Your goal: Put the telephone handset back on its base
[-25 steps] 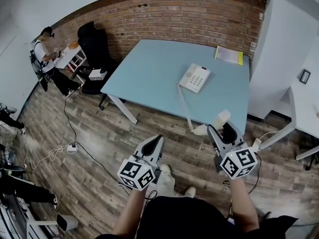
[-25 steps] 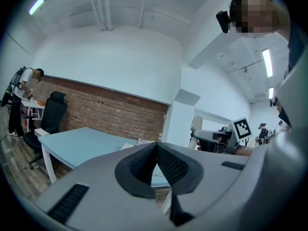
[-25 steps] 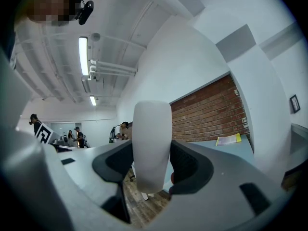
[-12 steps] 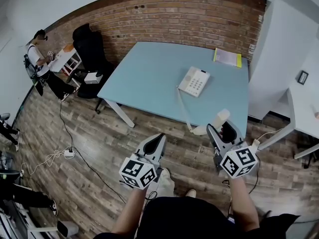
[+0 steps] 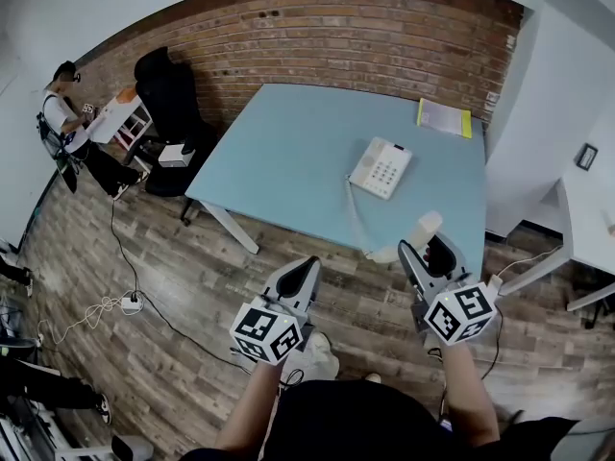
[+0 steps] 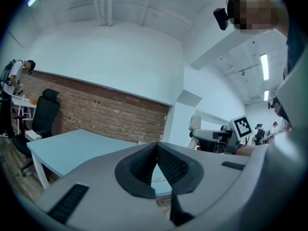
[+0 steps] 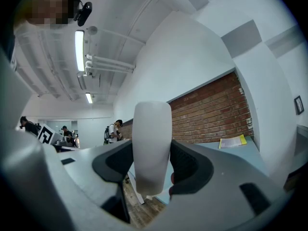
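The white telephone base (image 5: 381,168) with its keypad lies on the light blue table (image 5: 288,152), right of middle. A thin coiled cord (image 5: 357,214) runs from it toward the table's near edge. My right gripper (image 5: 421,243) is shut on the cream handset (image 5: 411,237), held in the air just off the table's near right edge; in the right gripper view the handset (image 7: 151,146) stands upright between the jaws. My left gripper (image 5: 306,269) is shut and empty, over the wooden floor in front of the table; its pads (image 6: 156,163) meet.
A yellow-edged paper pad (image 5: 444,118) lies at the table's far right. A brick wall (image 5: 317,32) backs the table. A black office chair (image 5: 173,104) and a seated person (image 5: 72,128) are at the far left. Cables and a power strip (image 5: 125,303) lie on the floor. White desks (image 5: 586,219) stand right.
The table and phone have shifted slightly right and down in the head view. Both grippers keep their places and the handset stays gripped.
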The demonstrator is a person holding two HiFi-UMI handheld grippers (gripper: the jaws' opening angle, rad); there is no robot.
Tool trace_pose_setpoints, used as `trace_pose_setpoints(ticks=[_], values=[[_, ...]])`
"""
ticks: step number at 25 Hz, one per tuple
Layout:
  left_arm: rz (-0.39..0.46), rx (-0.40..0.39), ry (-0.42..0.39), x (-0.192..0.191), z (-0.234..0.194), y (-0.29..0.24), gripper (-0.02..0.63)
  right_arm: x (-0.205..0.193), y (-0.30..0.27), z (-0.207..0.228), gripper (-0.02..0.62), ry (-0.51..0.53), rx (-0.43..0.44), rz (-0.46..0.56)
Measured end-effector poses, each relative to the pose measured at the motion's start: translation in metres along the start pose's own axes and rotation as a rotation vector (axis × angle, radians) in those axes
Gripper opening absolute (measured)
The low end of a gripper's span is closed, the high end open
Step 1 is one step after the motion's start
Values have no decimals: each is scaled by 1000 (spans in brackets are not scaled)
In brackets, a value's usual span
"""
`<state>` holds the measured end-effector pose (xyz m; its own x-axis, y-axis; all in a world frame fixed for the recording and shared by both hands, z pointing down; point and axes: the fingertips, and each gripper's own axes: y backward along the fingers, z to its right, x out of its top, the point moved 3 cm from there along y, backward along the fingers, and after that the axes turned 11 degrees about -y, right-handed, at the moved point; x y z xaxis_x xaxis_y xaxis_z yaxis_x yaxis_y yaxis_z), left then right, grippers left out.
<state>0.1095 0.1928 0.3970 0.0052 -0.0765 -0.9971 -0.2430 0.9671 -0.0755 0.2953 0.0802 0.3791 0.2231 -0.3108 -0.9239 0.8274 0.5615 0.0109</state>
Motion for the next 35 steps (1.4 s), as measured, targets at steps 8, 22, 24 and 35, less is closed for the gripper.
trace_pose_setpoints(ticks=[8,22,24,35], values=[[4,0,6,4,-43,-22,9,4,-45,5,239,-8,-7,-3],[-19,-10,10,2,-113,-34,9,2,-116,-1,239,-9,-46,-28],[-28,-16,2,-1,-122,-34,9,-1,-126,-4,239,-8,-46,-33],[-28,-24,-1,2,-172,-37,9,-1,-175,-20,239,-2,-51,-25]])
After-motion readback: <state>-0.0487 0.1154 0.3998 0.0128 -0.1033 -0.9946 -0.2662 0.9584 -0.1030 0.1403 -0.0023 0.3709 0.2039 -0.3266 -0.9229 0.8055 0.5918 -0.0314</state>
